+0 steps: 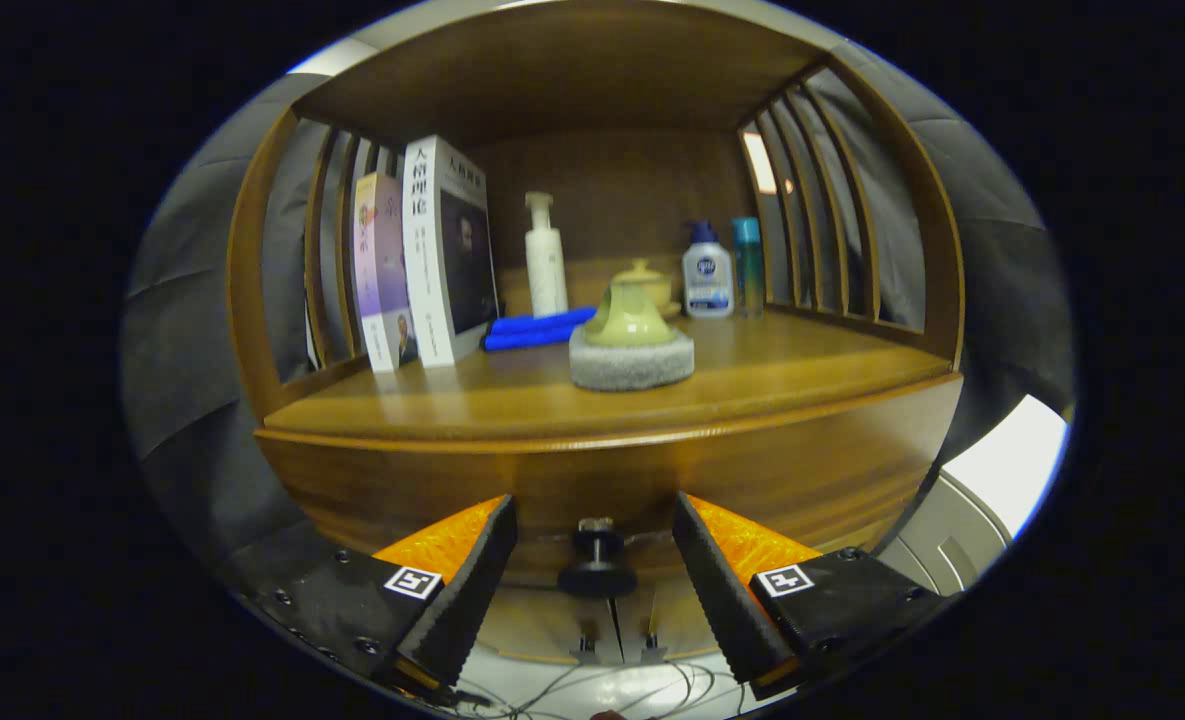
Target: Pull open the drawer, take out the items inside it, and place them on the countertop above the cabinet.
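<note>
Drawer: the drawer front [772,470] was a curved panel of glossy brown wood just under the surface, closed flush with the cabinet.
Knob: a small dark round knob [597,570] on a short stem stood out from the drawer front, low and central.
Surface: the wooden surface [802,370] above the drawer was polished and backed by a slatted wooden alcove.
Things on the surface: a pale green lidded pot [629,315] sat on a grey round pad [632,362] near the front; a second yellowish pot [645,280] stood behind it; two blue rolled cloths [537,328] lay beside the books.
Bottles: a white pump bottle [546,258] stood at the back, and a white bottle with a blue cap [707,272] stood touching a teal bottle [748,255] to its right.
Writing: two upright books [432,255] carried spine lettering in Chinese characters, too small to read surely; the bottle label was blurred.
Hand-held gripper: the hand-held gripper [597,585] was level and pointed straight at the drawer front, fingers spread wide, the knob between them and touched by neither.
</note>
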### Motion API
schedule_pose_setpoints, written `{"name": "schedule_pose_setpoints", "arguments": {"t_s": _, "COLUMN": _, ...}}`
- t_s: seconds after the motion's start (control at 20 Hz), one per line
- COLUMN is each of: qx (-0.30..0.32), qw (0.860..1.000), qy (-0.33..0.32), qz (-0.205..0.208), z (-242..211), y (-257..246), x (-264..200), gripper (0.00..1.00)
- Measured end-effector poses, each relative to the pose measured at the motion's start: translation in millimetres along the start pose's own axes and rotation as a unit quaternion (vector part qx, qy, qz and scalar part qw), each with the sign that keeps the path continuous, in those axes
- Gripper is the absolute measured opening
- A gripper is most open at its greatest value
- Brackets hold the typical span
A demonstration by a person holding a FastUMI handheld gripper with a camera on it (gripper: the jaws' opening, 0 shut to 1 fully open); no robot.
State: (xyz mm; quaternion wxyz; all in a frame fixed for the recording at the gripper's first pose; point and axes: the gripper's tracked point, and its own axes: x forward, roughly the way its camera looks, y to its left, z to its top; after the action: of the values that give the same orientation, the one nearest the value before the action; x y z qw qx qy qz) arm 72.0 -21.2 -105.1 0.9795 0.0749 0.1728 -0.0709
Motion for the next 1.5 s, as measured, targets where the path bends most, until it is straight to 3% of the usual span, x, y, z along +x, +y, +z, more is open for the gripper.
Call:
{"name": "schedule_pose_setpoints", "arguments": {"t_s": 0.35, "qx": -0.037, "qw": 0.995, "qy": -0.09, "qz": 0.004, "z": 81.2, "y": 5.0, "x": -105.3, "gripper": 0.98}}
{"name": "schedule_pose_setpoints", "arguments": {"t_s": 0.5, "qx": -0.016, "qw": 0.991, "qy": -0.128, "qz": 0.021, "z": 115.0, "y": 16.1, "x": -166.9, "gripper": 0.98}}
{"name": "schedule_pose_setpoints", "arguments": {"t_s": 0.8, "qx": -0.023, "qw": 0.983, "qy": -0.177, "qz": 0.033, "z": 147.2, "y": 12.0, "x": -268.0, "gripper": 0.98}}
{"name": "schedule_pose_setpoints", "arguments": {"t_s": 1.1, "qx": -0.024, "qw": 0.977, "qy": -0.207, "qz": 0.054, "z": 158.5, "y": 8.5, "x": -311.8, "gripper": 0.98}}
{"name": "schedule_pose_setpoints", "arguments": {"t_s": 1.5, "qx": -0.009, "qw": 0.975, "qy": -0.218, "qz": 0.047, "z": 149.6, "y": -21.7, "x": -324.1, "gripper": 0.98}}
